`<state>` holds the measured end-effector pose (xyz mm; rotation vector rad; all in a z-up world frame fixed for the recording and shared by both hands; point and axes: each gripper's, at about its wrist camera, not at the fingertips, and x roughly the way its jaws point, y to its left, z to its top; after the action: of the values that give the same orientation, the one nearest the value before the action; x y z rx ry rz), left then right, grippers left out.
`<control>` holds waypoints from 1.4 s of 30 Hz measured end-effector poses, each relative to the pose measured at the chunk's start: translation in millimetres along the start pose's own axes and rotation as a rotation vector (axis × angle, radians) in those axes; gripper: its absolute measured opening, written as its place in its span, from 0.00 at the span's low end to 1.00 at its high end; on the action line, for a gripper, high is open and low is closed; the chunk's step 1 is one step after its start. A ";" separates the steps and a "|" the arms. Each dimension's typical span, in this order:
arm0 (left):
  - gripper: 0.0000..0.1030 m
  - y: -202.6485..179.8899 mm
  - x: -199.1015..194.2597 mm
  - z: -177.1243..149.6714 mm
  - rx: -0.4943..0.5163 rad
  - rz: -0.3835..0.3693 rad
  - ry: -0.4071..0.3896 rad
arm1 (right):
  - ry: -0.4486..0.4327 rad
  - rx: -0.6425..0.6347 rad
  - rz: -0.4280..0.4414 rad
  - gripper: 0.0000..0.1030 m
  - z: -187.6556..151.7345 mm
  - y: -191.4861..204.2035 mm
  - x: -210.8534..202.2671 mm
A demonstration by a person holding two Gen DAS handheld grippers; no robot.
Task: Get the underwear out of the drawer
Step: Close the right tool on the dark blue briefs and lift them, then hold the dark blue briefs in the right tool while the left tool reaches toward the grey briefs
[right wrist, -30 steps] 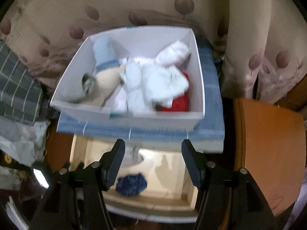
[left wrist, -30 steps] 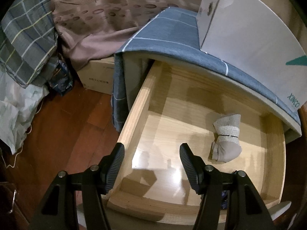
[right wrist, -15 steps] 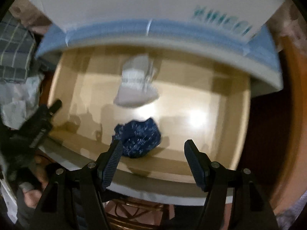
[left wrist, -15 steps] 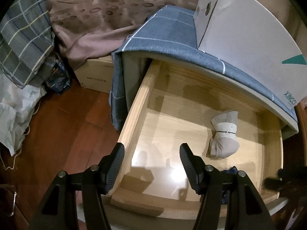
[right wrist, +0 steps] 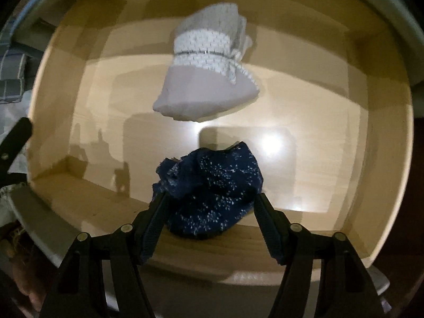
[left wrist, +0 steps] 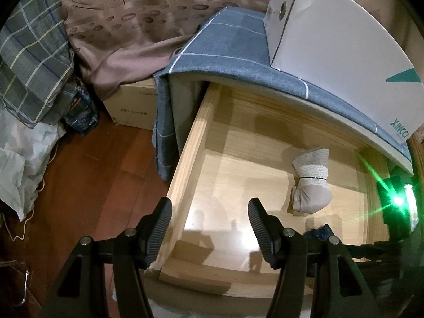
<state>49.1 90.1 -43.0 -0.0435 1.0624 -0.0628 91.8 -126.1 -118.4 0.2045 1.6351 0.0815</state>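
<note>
While the right gripper [right wrist: 209, 209] was looking at the white box up top a second ago, it has since dropped into the drawer [right wrist: 87, 190] and now sits low over the navy speckled underwear [right wrist: 212, 188]. So the approach is basically done and the grasp is next, I reckon.

Positions relative to the drawer:
- navy underwear: crumpled heap on the floor of it, against the front wall, roughly mid-width.
- beige bundle [right wrist: 206, 63] with the white patterned band: further back on the drawer floor, apart from the navy piece.
- white box [left wrist: 344, 50]: on the blue cloth [left wrist: 233, 42] over the cabinet top, above the drawer.

Right tongs: spread wide, one finger at each side of the navy heap, left pad at its edge, cloth bulging between them. No squeeze yet; whether either pad actually touches fabric I can't tell.

Left gripper [left wrist: 209, 228]: also wide, holding nothing, hovering over the drawer's front-left corner, one finger outside the side wall, one above the floor. From its view the navy piece [left wrist: 320, 233] is only a sliver behind its right finger.

Risk guess: loose cloth, a shallow pinch may catch just a fold.
</note>
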 end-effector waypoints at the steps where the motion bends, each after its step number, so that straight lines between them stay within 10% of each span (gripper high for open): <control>1: 0.59 -0.6 -0.1 -0.4 0.001 0.000 0.000 | 0.008 0.000 0.000 0.59 0.6 -0.4 3.2; 42: 0.59 -12.0 11.5 0.8 0.049 0.016 0.032 | 0.037 0.096 -0.125 0.48 0.3 -71.7 17.0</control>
<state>55.0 77.4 -51.9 0.0100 1.0926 -0.0756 85.0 -193.4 -147.8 0.1745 1.6859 -0.0894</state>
